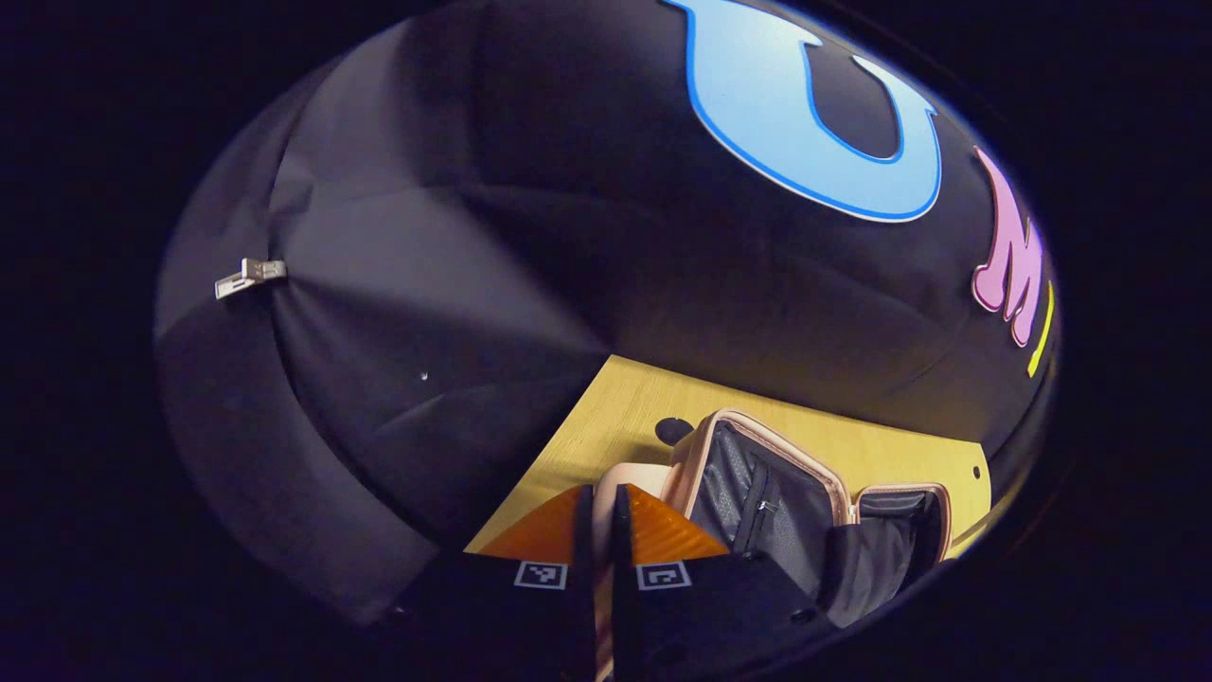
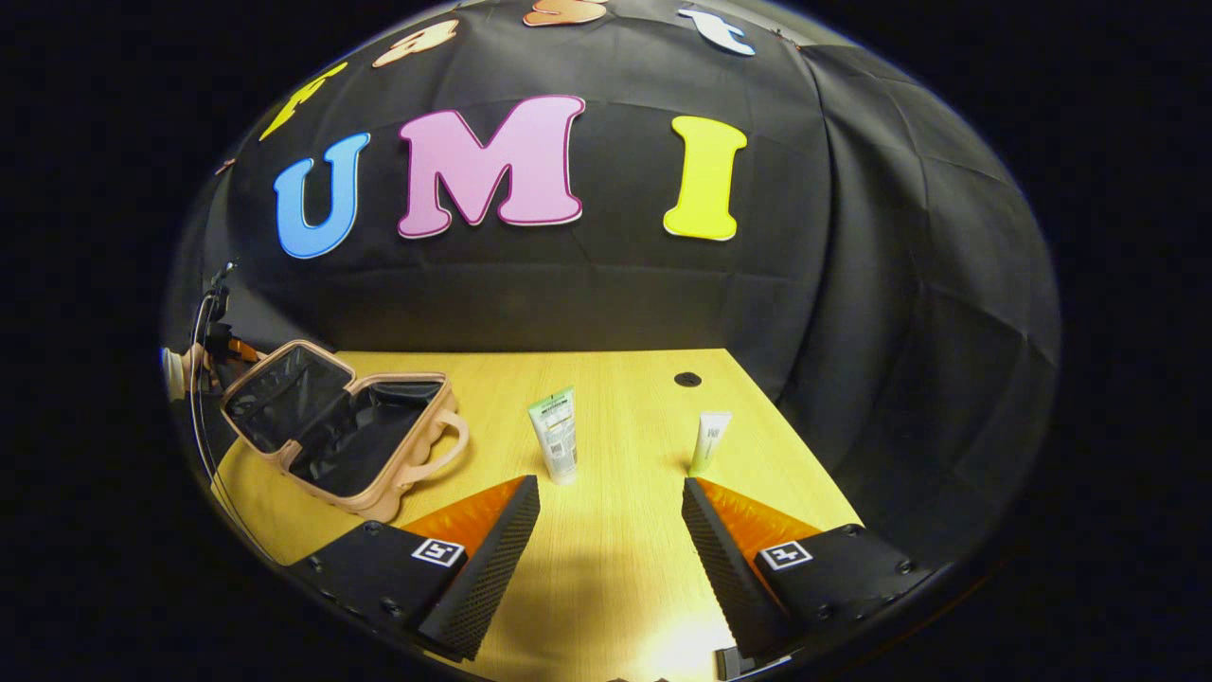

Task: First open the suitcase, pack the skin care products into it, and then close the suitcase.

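Done: suitcase [image 2: 341,431] open, lid tipped back, dark lining showing, nothing seen inside.
Left to do: put both tubes in, then close the lid.
Right claw [image 2: 611,530]: fingers spread wide, holding nothing, low over the wooden table [image 2: 625,578].
Big tube [image 2: 555,436]: standing up, just past the right claw's left finger, near it.
Small tube [image 2: 710,441]: standing up, just past the right claw's right finger.
Suitcase from right claw: off to the left, a bit farther back.
Left claw [image 1: 595,530]: fingers almost pressed together, only a thin gap, pinching nothing that can be seen.
Suitcase from left claw: right in front, a little to the right.
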`<state>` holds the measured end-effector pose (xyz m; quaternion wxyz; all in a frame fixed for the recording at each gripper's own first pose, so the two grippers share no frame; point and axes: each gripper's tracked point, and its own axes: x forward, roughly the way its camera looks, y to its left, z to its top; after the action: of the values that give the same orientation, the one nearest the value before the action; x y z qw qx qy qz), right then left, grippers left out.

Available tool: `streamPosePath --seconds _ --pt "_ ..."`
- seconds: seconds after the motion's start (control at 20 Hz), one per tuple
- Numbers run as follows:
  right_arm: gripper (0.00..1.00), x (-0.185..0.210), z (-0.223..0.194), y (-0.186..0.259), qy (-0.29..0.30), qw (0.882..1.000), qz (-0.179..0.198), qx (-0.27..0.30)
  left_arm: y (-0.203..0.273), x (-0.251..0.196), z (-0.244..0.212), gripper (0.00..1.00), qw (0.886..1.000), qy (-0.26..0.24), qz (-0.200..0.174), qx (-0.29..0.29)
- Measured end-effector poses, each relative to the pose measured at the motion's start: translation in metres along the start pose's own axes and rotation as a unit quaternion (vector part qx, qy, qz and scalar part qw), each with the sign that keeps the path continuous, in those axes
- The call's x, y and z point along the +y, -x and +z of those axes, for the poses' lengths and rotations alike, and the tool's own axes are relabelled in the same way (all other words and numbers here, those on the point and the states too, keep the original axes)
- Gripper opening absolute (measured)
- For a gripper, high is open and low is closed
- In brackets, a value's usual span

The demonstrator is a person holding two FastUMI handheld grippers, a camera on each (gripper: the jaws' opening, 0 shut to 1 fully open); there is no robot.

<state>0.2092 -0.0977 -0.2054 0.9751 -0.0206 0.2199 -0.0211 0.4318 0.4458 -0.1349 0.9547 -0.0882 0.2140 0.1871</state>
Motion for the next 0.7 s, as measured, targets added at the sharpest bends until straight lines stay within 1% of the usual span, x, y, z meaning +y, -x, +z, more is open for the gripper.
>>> streamPosePath --seconds 0.05,0.1,0.15,0.2,0.25,0.3,0.4,0.45,0.55,0.65,0.7 --pt "0.96 0.001 -0.005 -0.002 0.001 1.000 -0.003 0.005 -0.011 0.007 -0.012 0.10 1.000 -0.004 0.008 0.005" --pt "0.96 0.003 -0.007 -0.002 0.003 1.000 -0.003 0.005 -0.017 0.012 -0.021 0.18 0.999 -0.018 0.031 0.015" --pt "0.97 0.002 -0.005 -0.003 0.006 1.000 -0.007 0.000 -0.018 0.012 -0.022 0.20 0.998 -0.038 0.056 0.014" --pt "0.97 0.001 -0.001 -0.004 0.007 1.000 -0.010 -0.006 -0.015 0.008 -0.015 0.25 0.997 -0.052 0.063 0.000" --pt "0.96 0.001 0.002 -0.004 0.007 1.000 -0.012 -0.012 -0.009 -0.003 -0.006 0.25 0.996 -0.064 0.056 -0.016" --pt "0.96 -0.002 0.004 -0.004 0.005 1.000 -0.015 -0.015 0.006 -0.019 0.008 0.35 0.996 -0.069 0.040 -0.037" --pt "0.96 -0.007 0.008 -0.004 0.005 1.000 -0.020 -0.021 0.039 -0.053 0.032 0.84 0.994 -0.071 0.006 -0.086" --pt "0.96 -0.013 0.011 -0.004 0.003 0.999 -0.022 -0.023 0.062 -0.074 0.044 1.00 0.991 -0.068 -0.008 -0.111" --pt "0.97 -0.020 0.021 -0.004 -0.006 0.999 -0.025 -0.033 0.109 -0.105 0.067 0.99 0.984 -0.066 -0.021 -0.165" --pt "0.97 -0.027 0.030 -0.005 -0.008 0.999 -0.026 -0.041 0.160 -0.138 0.083 0.98 0.976 -0.063 -0.031 -0.208" --pt "0.97 -0.029 0.033 -0.005 -0.010 0.999 -0.023 -0.043 0.182 -0.160 0.087 0.98 0.973 -0.060 -0.043 -0.219"
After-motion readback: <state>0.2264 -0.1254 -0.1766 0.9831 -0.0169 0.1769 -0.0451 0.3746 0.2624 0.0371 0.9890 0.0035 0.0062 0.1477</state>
